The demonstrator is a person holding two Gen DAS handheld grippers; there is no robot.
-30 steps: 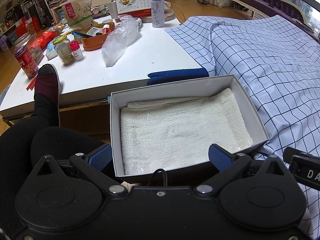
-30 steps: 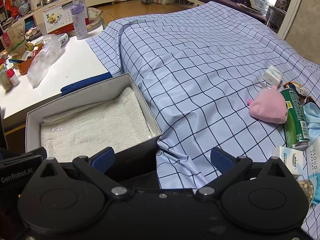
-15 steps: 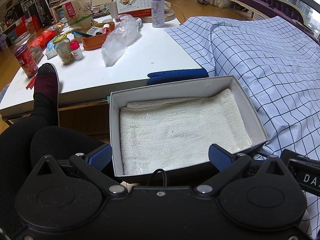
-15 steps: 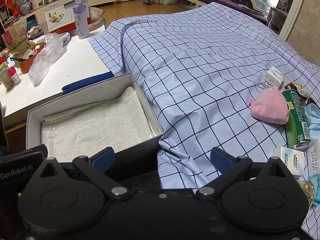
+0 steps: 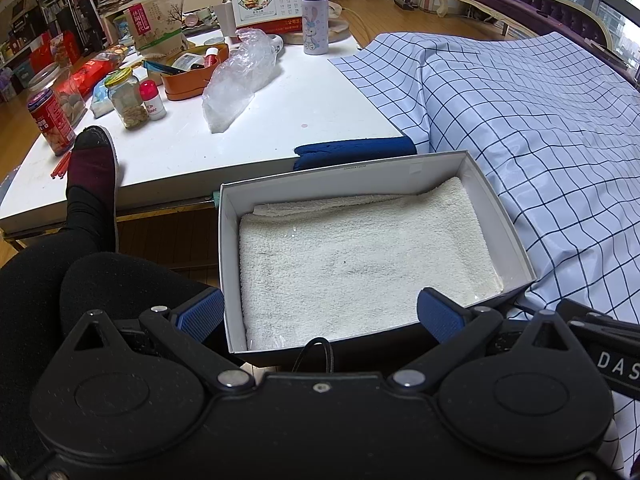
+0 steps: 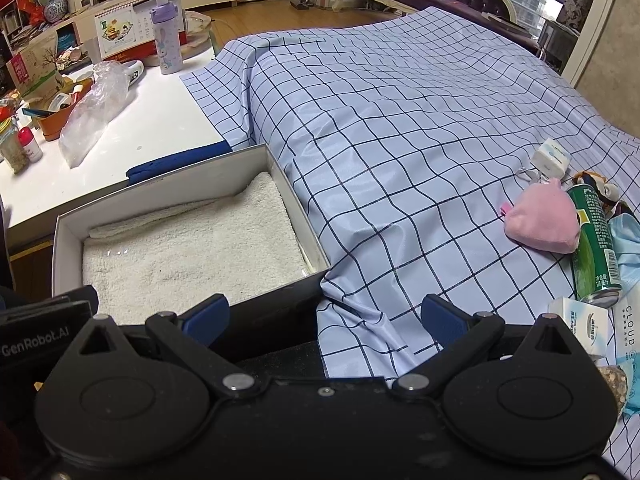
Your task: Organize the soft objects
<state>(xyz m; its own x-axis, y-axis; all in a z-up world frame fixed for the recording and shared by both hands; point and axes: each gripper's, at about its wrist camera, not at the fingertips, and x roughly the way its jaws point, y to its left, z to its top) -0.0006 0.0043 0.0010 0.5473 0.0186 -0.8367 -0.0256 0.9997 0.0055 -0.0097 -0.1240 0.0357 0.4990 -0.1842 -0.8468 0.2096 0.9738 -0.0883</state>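
Left gripper [image 5: 318,312] wide open, empty, hovering at near edge of box [image 5: 516,240]. Right gripper [image 6: 324,314] also spread wide, nothing held, aimed over checked cloth [image 6: 400,140]. White towel [image 5: 360,256] folded flat in box, lining it, likely as landing spot. Pink pouch [image 6: 544,220] far right on cloth, plump, soft, touching green can [image 6: 592,240], probably next pick.

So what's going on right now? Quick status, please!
Left tongs open, empty, at the white box. Right tongs open, empty. White towel lies flat in box; pink pouch waits on checked cloth, against green can. Path clear.
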